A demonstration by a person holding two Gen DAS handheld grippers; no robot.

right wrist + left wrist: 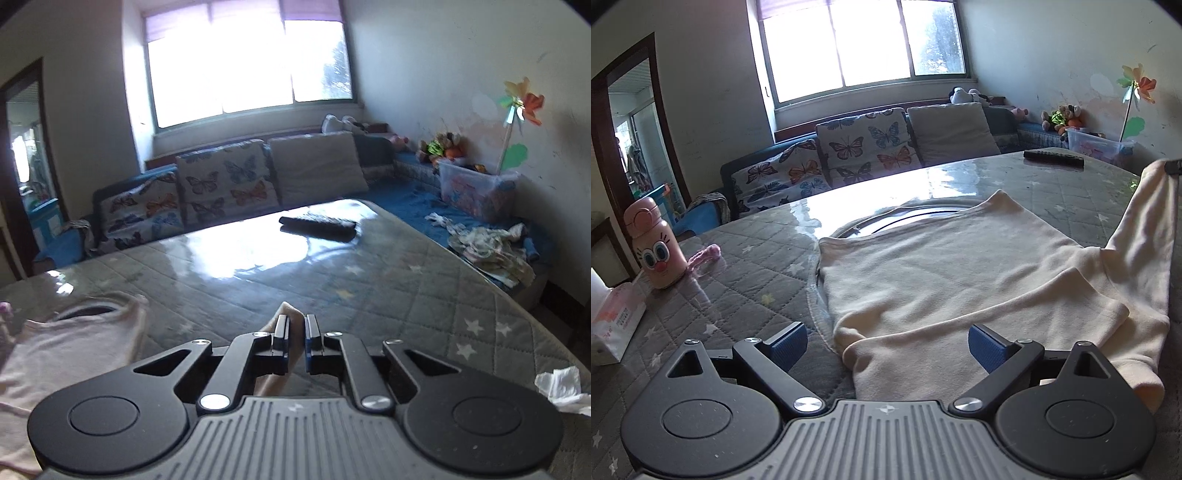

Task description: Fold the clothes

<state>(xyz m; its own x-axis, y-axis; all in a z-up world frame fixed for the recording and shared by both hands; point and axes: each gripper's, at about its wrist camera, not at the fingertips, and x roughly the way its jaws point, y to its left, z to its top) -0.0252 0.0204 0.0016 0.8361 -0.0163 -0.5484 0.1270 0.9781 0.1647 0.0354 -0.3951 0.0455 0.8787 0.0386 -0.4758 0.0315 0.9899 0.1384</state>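
The grey quilted table [757, 266], patterned with pale stars under a glossy clear cover, fills both views and is the work surface. On it, around its middle, lies the cream long-sleeved knit top [942, 266], spread flat with its neckline towards the far edge of the table, over a round inset that shows as a dark arc just beyond the collar. One sleeve is already folded across the lower body of the top, probably the first step of the fold.

The other sleeve [1145, 236] rises off the table at the right side of the top, pulled up in a taut strip. It is lifted because the right gripper [295, 325] has its blue-padded jaws clenched on the cuff, with a tip of cream fabric poking out above the pads; I judge this sleeve is about to be carried inward over the body.

The left gripper [886, 345] hovers at the near hem of the top, jaws spread wide and holding nothing, perhaps waiting to steady the cloth.

Towards the far right of the table sits a black rectangular remote control [1053, 158]. At the left edge stands a pink cartoon-faced bottle [653, 247], with a white tissue pack [613, 321] nearer still.
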